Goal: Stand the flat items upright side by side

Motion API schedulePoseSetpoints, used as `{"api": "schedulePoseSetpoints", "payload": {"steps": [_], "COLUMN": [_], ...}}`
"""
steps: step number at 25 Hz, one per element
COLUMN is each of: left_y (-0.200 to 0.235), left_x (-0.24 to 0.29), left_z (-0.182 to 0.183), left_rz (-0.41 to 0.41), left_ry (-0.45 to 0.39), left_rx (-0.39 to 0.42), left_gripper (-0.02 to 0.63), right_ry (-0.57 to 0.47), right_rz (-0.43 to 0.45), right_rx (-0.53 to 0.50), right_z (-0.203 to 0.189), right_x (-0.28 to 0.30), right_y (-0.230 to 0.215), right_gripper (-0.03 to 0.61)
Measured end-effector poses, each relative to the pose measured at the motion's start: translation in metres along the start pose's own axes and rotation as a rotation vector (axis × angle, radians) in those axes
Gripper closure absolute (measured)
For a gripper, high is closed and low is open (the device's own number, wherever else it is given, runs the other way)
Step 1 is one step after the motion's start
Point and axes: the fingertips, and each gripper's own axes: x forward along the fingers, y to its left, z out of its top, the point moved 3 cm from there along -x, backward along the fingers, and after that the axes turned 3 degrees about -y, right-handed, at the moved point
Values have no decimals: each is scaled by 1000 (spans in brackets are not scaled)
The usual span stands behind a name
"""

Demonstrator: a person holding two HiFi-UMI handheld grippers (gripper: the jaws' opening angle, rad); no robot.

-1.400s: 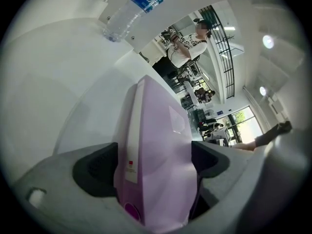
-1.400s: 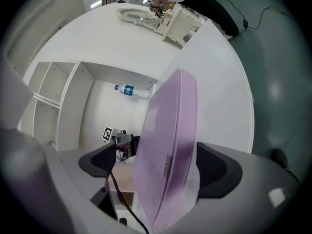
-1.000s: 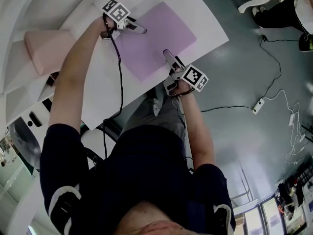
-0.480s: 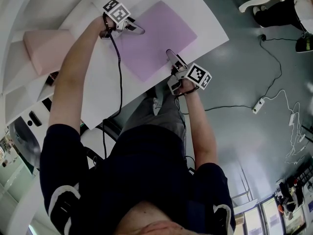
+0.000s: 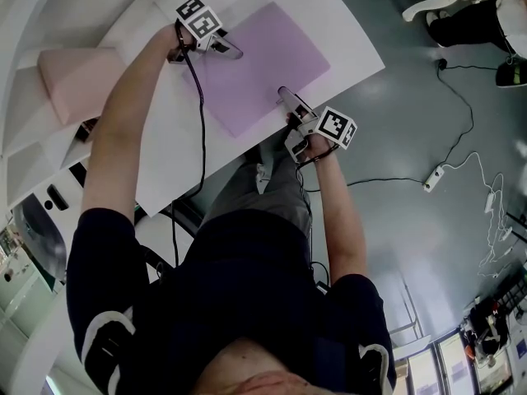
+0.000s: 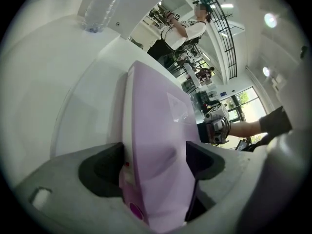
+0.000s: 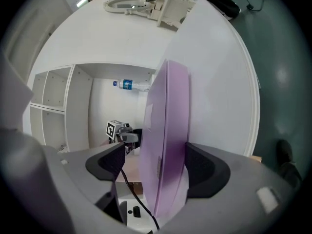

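Purple flat item [image 5: 263,60] lies flat on the table [image 5: 350,52], long edges toward my hands. Both jaws have just been closing: left hand-held gripper [image 5: 233,53] pinches its table-back edge; right hand-held gripper [image 5: 285,95] straddles its table-front edge, not yet clamped.

Lilac flat item [image 5: 259,64], upper centre of the head view: uniform pale lilac. Its edge in the left gripper view carries a white band and a magenta dot.
Pink flat item [image 5: 78,76], upper left: plain pale pink.
Table [image 5: 346,48]: white.
Floor [image 5: 428,245]: dark grey-green.
Shirt [image 5: 239,286]: dark navy, white sleeve bands.
Bottle [image 7: 131,85]: clear, blue label.
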Motion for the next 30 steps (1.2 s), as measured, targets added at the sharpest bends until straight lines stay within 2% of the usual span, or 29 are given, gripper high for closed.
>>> {"api": "schedulePoseSetpoints", "payload": {"steps": [3,6,9,14,19,30], "left_y": [0,1,0,-6,-5,-4], "left_x": [1,2,3,8,8,7], "left_z": [-1,-4,-4,-9,-9,-8], "left_rz": [13,30,35,23,27,31], "left_ry": [8,15,31,44,24,-2], "left_rx": [20,41,43,60,56,45], "left_gripper": [201,218,230,249,250,256], "right_ry": [2,69,30,26,-2,-24], "right_rz": [-3,-15,-19,-40,-96,-91], "right_rx": [-18,-68,-9,-2,-13,3], "right_z": [-2,-8,-5,-10,-8,-5], "right_x": [0,1,-2,-2,-4,-6], "right_y": [0,0,-3,-9,-17,-19], "right_gripper": [208,208,220,283,395,419]}}
